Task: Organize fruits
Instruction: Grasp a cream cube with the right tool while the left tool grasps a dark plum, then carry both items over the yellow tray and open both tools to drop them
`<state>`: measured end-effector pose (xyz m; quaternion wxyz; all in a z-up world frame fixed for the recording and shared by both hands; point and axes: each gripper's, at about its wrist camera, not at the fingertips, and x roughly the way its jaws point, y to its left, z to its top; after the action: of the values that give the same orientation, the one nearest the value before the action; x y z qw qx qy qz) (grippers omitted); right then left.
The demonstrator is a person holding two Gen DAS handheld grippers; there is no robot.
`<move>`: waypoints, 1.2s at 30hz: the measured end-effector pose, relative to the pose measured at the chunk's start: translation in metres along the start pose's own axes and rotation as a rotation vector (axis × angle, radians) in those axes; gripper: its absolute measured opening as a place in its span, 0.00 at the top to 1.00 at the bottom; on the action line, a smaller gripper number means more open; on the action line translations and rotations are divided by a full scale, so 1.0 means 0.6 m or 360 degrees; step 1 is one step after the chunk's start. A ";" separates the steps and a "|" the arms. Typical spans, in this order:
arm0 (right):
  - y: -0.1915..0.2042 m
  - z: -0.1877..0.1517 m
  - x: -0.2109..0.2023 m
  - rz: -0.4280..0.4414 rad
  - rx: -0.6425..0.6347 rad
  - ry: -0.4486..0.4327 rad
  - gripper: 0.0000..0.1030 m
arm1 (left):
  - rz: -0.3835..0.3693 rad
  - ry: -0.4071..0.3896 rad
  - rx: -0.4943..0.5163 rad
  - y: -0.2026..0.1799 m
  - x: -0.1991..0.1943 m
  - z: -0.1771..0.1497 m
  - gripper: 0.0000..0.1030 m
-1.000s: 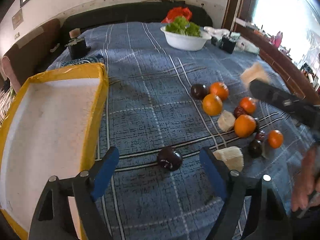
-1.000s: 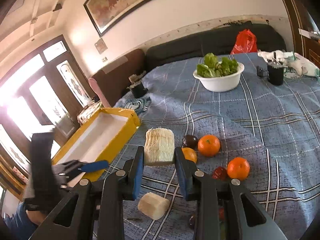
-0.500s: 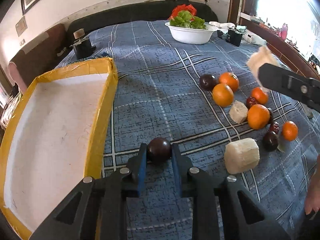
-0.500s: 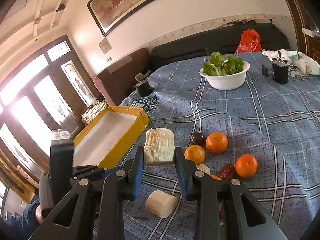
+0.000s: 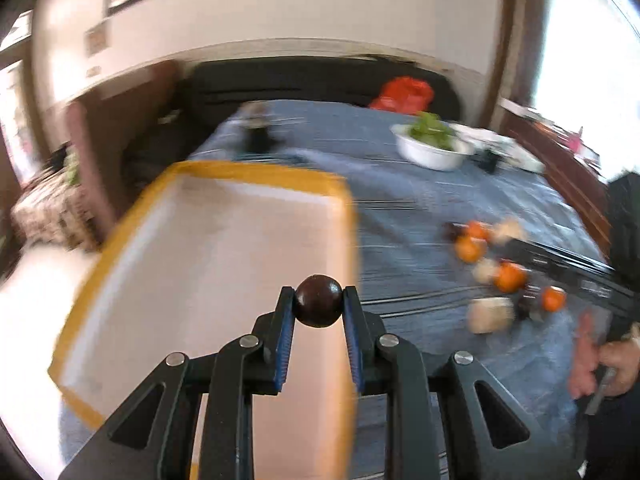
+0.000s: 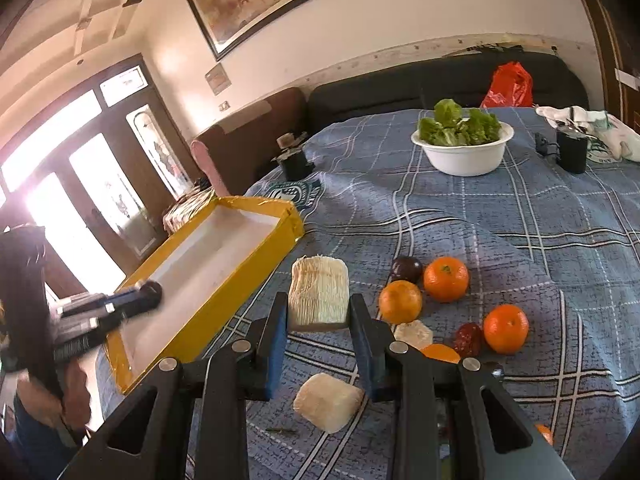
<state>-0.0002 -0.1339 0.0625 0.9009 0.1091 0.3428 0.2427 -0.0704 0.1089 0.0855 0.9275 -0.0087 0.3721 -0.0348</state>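
Plum [image 5: 319, 301] clamped in left tool [image 5: 319, 304], angled down above tray [image 5: 224, 184].

Daylight floods both views. In the left wrist view the tall window [image 5: 592, 60] at far right is blown out to white, and nearly everything is smeared by motion blur: the yellow-rimmed white tray [image 5: 280, 178], the blue checked tablecloth [image 5: 432, 204], the fruit. Only the black gripper frame near the lens stays sharp. The right wrist view is crisp, though the glazed wooden doors [image 6: 80, 184] at left glare heavily. Fisheye curvature bends walls, corners darken.
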 end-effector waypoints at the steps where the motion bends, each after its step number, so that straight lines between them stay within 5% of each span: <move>1: 0.002 0.000 0.002 0.0016 -0.0004 0.0009 0.68 | 0.0071 0.0000 -0.0027 0.024 -0.001 -0.003 0.78; 5: 0.025 -0.004 0.015 0.0034 -0.0047 0.0055 0.67 | 0.0240 -0.0016 -0.0030 0.091 0.008 -0.010 0.78; 9: 0.055 -0.010 0.027 0.0049 -0.0097 0.0103 0.67 | 0.0237 0.0081 -0.0023 0.116 0.047 -0.013 0.77; 17: 0.101 -0.004 0.034 0.0140 -0.0089 0.0168 0.67 | 0.0269 0.0204 0.0057 0.076 0.061 -0.028 0.77; 23: 0.134 0.013 0.048 0.0173 -0.0102 0.0221 0.67 | 0.0023 0.0233 -0.0123 0.047 0.039 -0.047 0.77; 27: 0.157 0.043 0.077 0.0205 -0.0091 0.0297 0.67 | -0.0047 0.0232 -0.0180 0.067 0.021 -0.013 0.77; 30: 0.191 0.079 0.110 0.0234 -0.0108 0.0327 0.67 | 0.0036 0.0225 -0.0186 0.101 0.020 0.018 0.77; 36: 0.239 0.134 0.235 0.0151 -0.0143 0.0480 0.67 | 0.0138 0.0415 -0.0317 0.179 0.095 0.080 0.77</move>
<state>0.0929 0.0592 0.0947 0.8307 0.0472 0.4574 0.3137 0.0098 0.2113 0.0764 0.8666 -0.0800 0.4909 0.0415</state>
